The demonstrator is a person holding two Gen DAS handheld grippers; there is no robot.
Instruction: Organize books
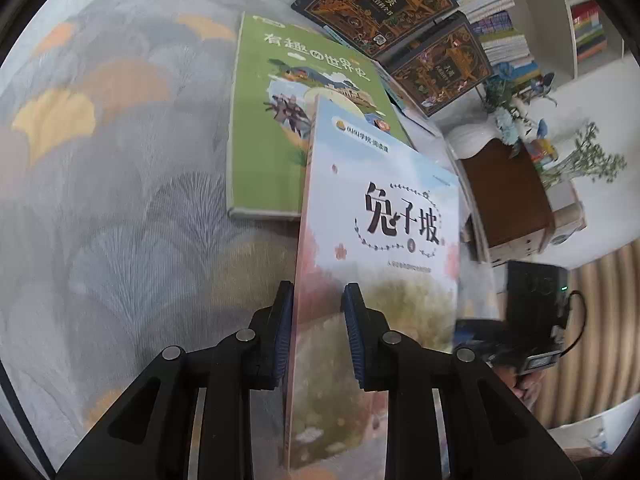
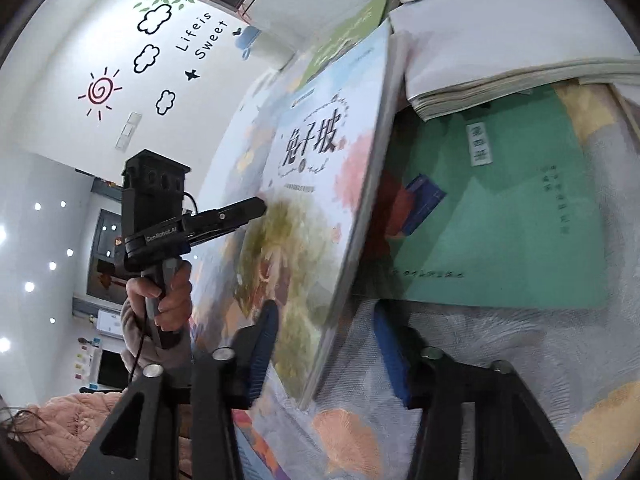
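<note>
One book (image 1: 384,216) stands on edge (spine leftward), long axis pointing away.

There are two black hand-held grippers (image 1: 316,332) (image 2: 324,356), one pale picture book with a meadow cover (image 1: 380,240), one green paperback book (image 1: 264,120), two dark ornate gold-patterned books (image 1: 376,0) and one teal book (image 2: 500,208).

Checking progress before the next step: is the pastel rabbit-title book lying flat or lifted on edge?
Lifted on edge: the pastel book stands tilted above the patterned cloth, clamped by the left gripper.
</note>
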